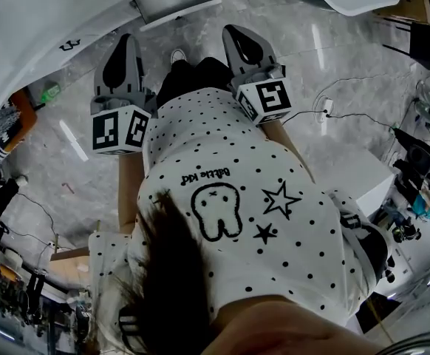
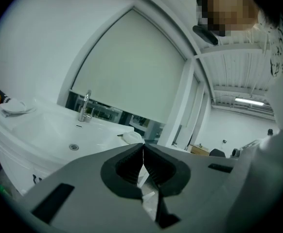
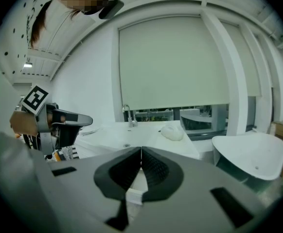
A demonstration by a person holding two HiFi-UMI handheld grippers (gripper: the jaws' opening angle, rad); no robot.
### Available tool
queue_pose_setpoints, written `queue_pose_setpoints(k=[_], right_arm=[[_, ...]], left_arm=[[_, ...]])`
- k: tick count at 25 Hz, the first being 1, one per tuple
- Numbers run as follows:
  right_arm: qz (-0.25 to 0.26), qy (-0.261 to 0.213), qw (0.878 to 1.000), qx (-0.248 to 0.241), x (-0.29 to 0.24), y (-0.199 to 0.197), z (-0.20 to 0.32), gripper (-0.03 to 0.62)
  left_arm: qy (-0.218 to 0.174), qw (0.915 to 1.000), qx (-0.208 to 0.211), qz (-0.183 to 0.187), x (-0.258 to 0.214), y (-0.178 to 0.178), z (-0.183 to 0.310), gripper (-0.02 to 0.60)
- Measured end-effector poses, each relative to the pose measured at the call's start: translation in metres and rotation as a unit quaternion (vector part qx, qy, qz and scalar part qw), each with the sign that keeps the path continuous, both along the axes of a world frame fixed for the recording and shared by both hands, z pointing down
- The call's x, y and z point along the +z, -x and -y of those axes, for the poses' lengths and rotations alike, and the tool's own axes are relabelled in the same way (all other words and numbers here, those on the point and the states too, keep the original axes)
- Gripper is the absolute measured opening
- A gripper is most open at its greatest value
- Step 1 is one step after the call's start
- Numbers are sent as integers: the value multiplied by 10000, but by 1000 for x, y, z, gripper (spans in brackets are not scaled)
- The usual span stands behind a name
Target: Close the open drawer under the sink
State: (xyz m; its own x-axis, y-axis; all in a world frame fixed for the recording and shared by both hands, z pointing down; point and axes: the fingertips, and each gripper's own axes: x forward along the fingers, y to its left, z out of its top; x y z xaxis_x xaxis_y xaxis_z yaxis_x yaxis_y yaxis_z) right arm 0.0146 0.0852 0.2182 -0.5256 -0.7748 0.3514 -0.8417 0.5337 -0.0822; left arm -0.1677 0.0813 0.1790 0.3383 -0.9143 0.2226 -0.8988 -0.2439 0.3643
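1. White curved sink vanity (image 1: 30, 35): it fills the upper left of the head view. Both gripper views look across its basin top, so the tools seem to sit too high for the drawer and should drop before any push.
2. Pale flat-fronted drawer (image 1: 174, 6): this is judged to be the slab jutting from beneath the basin at the top edge of the head view. It lies ahead of both tools, roughly between their lines of travel and well apart from them. Neither gripper view shows it clearly.
3. Left grey two-jaw gripper (image 2: 143, 149): its jaws are pressed together with nothing pinched. It lies nearer the vanity side.
4. Right grey two-jaw gripper (image 3: 141, 152): its jaws likewise meet at the tips and hold nothing. It runs beside the left tool at about the same reach.
5. Recommended contact: leave both pairs of jaws pressed together and use the blunt tips as pushers. Place one tip toward each end of the drawer front. Push level and straight in, with equal pressure, so that the drawer does not skew on its runners. Ease off once the front looks flush.
6. Chrome tap (image 2: 84, 106): it stands at the back of the basin and marks the vanity's centre for lining up.
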Motion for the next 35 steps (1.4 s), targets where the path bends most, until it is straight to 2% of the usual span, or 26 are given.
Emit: queue_pose_setpoints(k=[11, 19, 24, 30, 35], right_arm=[[-68, -8, 9994, -342, 2, 10, 23, 14], [-14, 30, 9988, -493, -3, -18, 46, 14], [26, 4, 9973, -728, -4, -30, 57, 14], [157, -76, 9956, -924, -5, -52, 76, 14], [187, -87, 9921, -1236, 1, -55, 81, 14]], left_arm=[[125, 9990, -416, -92, 7, 12, 6, 8], [33, 9969, -784, -46, -2, -1, 27, 8], [-19, 9938, -1101, -173, -4, -10, 34, 8], [-133, 9888, -1489, 33, -8, -19, 37, 8], [-230, 9846, -1730, 131, -5, -25, 36, 8]])
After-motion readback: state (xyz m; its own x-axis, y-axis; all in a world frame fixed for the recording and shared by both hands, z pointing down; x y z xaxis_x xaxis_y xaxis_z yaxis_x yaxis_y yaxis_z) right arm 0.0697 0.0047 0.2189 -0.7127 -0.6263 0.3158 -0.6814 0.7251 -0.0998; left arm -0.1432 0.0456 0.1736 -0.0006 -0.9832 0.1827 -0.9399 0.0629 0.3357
